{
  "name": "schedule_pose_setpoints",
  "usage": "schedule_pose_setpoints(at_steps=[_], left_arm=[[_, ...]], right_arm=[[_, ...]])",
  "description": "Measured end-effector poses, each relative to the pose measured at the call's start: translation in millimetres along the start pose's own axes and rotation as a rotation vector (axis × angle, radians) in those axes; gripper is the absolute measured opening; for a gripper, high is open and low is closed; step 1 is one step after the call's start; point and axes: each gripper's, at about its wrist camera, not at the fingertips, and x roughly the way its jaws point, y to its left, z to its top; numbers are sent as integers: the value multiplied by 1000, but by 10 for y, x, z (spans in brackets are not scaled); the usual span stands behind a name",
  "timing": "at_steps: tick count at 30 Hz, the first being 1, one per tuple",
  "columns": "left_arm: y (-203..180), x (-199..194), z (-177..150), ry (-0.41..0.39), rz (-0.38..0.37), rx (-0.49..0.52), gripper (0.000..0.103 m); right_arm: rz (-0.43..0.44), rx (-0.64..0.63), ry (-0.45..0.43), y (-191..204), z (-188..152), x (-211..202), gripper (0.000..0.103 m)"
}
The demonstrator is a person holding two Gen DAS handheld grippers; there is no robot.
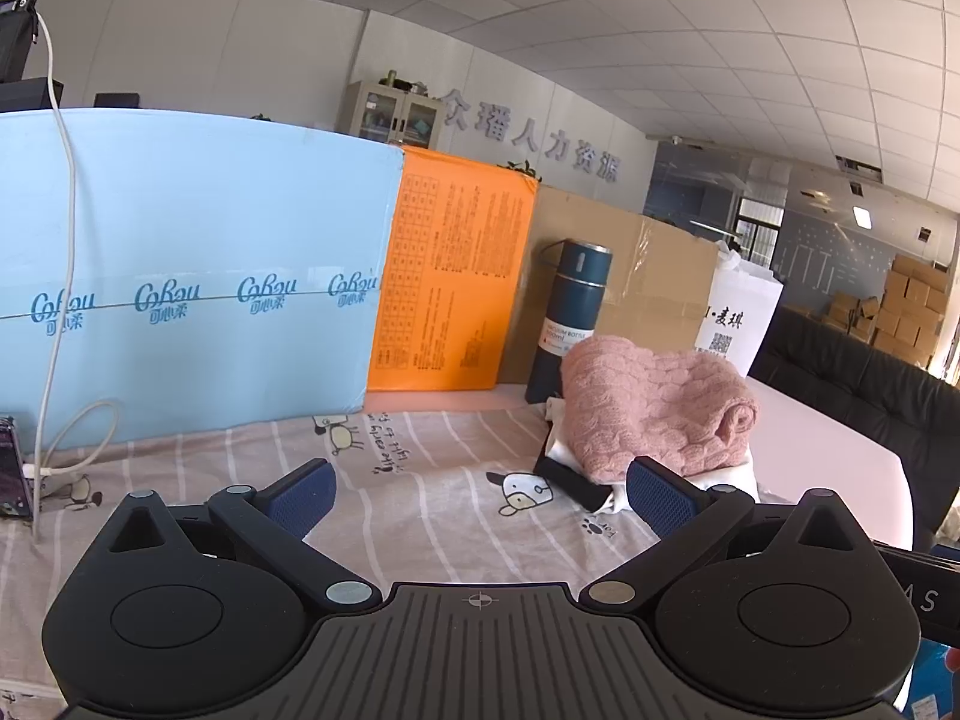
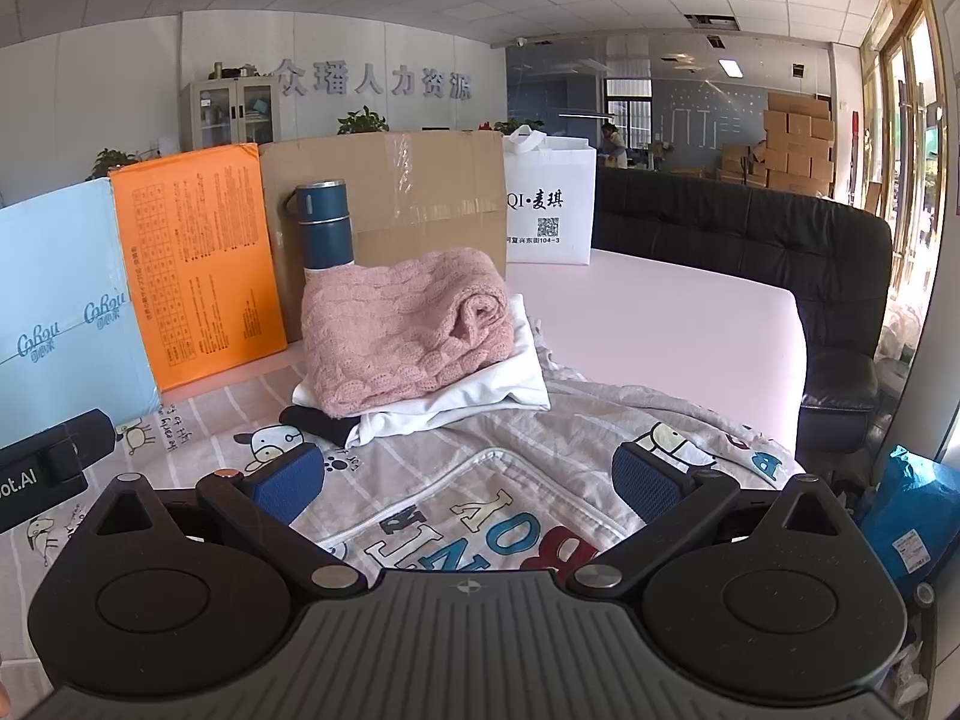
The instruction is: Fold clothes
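Both grippers sit right up against the lens at the bottom of each frame, and both are spread wide with nothing between the blue pads. Left gripper (image 1: 480, 495) hovers over a striped, cartoon-print cloth (image 1: 438, 480) that covers the table. Right gripper (image 2: 468, 477) hangs over a grey printed garment (image 2: 480, 480) with big coloured letters and a zipper line, lying flat and a bit rumpled in the lower middle of the right wrist view.

Going left to right in the left wrist view: a white cable (image 1: 60, 228) drops down the far left, then a light blue box (image 1: 198, 264) stands along the back, an orange box (image 1: 456, 276) beside it, then a brown cardboard box (image 1: 648, 276). A dark teal vacuum bottle (image 1: 567, 318) stands upright in front of the cardboard. Just right of centre is the pile of folded clothes: a pink knit sweater (image 1: 654, 402) on top, white fabric (image 1: 729, 474) under it, and something black (image 1: 570, 480) poking out at the bottom left of the stack. A white shopping bag (image 1: 744, 318) stands behind the pile, and a black sofa (image 1: 852, 384) runs along the right edge.

In the right wrist view the same stack sits in the middle of the frame, beyond the grey garment and touching its far edge.
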Motion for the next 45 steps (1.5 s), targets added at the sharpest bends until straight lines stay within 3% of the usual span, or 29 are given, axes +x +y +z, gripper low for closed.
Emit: schedule_pose_setpoints(at_steps=[45], left_arm=[[-106,118,-130,24,7,68,103]], right_arm=[[47,51,39,-51,-66,218,103]])
